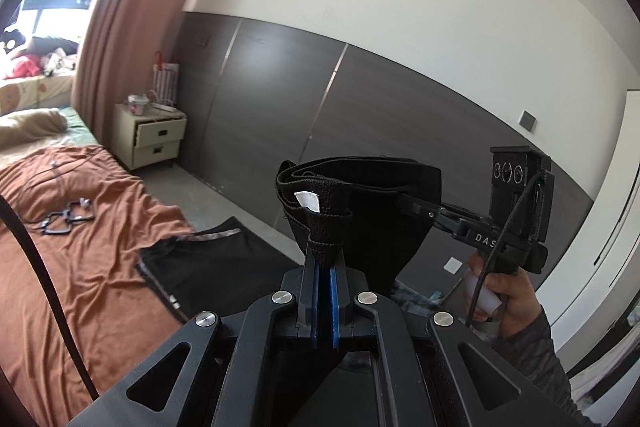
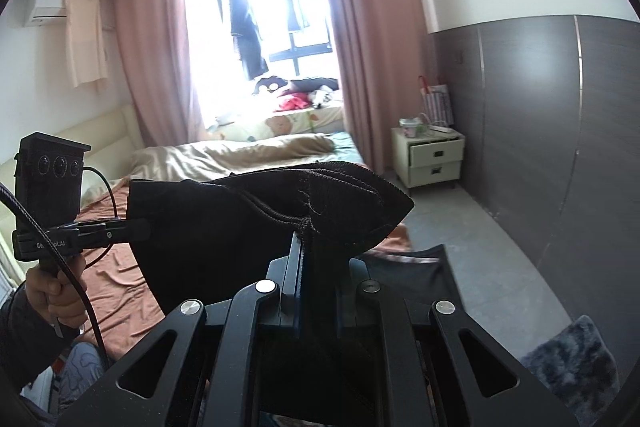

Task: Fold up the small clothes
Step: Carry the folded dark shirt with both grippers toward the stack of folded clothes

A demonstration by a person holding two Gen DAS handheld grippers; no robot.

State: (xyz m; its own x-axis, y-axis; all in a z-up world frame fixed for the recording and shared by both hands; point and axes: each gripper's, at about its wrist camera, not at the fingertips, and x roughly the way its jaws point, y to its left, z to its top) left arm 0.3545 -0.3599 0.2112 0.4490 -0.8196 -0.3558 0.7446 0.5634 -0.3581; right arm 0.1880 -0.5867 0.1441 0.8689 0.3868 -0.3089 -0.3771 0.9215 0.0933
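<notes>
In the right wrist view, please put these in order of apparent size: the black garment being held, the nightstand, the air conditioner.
1. black garment, largest, though nearness to the camera enlarges it.
2. nightstand.
3. air conditioner, smallest, partly covered by a hanging cloth.

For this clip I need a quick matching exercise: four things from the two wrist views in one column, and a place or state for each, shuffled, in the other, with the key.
Things:
1. black garment
2. second dark garment
3. bedside cabinet
4. air conditioner

Place or state:
A. lying flat near the edge of the rust-brown bedsheet
B. high on the wall, left of the pink curtains
C. held in the air, pinched by the left gripper and the right gripper
D. on the floor by the grey wall panels, top drawer slightly open

Pairs: 1-C, 2-A, 3-D, 4-B
</notes>
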